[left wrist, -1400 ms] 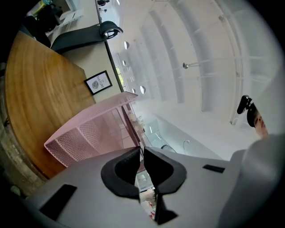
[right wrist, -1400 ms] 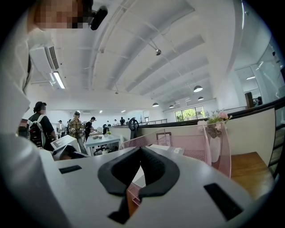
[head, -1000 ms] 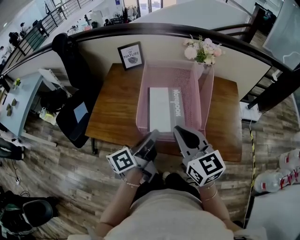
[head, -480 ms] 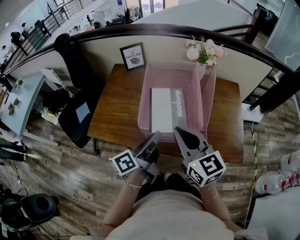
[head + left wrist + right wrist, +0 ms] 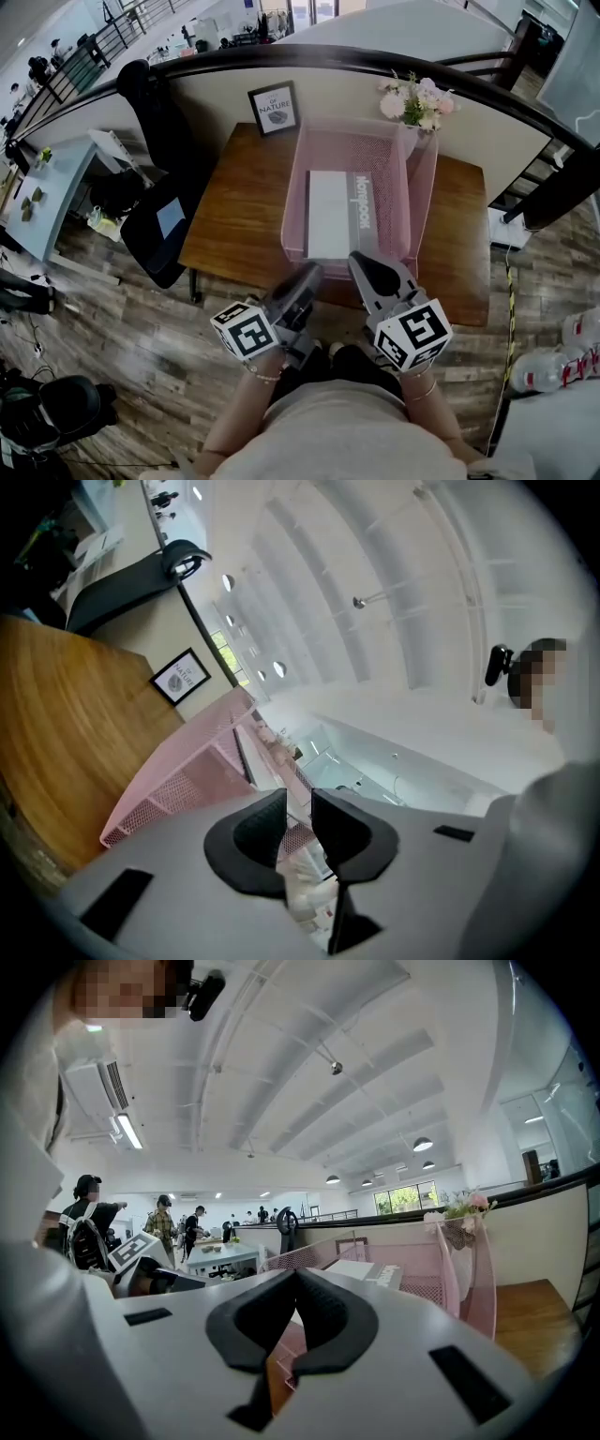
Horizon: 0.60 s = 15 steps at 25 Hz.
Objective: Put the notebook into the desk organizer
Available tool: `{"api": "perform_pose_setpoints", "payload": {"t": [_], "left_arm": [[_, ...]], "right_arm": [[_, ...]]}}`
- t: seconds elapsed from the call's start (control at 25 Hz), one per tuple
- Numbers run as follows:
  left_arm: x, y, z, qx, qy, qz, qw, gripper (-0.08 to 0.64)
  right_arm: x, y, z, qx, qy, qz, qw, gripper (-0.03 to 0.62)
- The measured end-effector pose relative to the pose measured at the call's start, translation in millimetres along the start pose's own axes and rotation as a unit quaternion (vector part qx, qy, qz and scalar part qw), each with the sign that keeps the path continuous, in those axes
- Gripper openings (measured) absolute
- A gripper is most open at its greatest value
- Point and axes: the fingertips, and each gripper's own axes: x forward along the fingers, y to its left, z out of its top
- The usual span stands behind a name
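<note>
Left tool (image 5: 311,272) back slightly, jaws opening, empty; right tool (image 5: 295,1279) closed, clear only close-up; notebook (image 5: 328,214) inside organizer (image 5: 356,150).

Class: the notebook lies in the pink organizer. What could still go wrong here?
The organizer sits near the desk's front edge, by the left gripper, whose empty jaws are opening; a nudge might shift it.
The flowers stand close by its far corner; shifting it could tip them.

"Notebook" runs along the notebook's (image 5: 335,225) right edge; the frame (image 5: 275,109), at its eleven o'clock, reads "OF NATURE".
</note>
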Motion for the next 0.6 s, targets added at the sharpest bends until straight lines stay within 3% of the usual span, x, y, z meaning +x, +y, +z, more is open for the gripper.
{"api": "perform_pose_setpoints", "payload": {"t": [0.28, 0.48, 0.6], "left_arm": [[1.4, -23.6, 18.9, 0.117, -0.002, 0.002, 0.9931, 0.082], [5.5, -45.4, 26.7, 0.208, 0.003, -0.02, 0.9778, 0.049], [9.2, -55.6, 29.3, 0.237, 0.006, -0.034, 0.971, 0.049]], "right_arm": [[1.2, 0.6, 5.4, -0.002, -0.006, 0.002, 1.0, 0.012], [1.4, 2.9, 8.0, -0.007, -0.007, 0.004, 1.0, 0.012], [0.8, 1.5, 11.9, -0.01, -0.007, 0.003, 1.0, 0.012]]}}
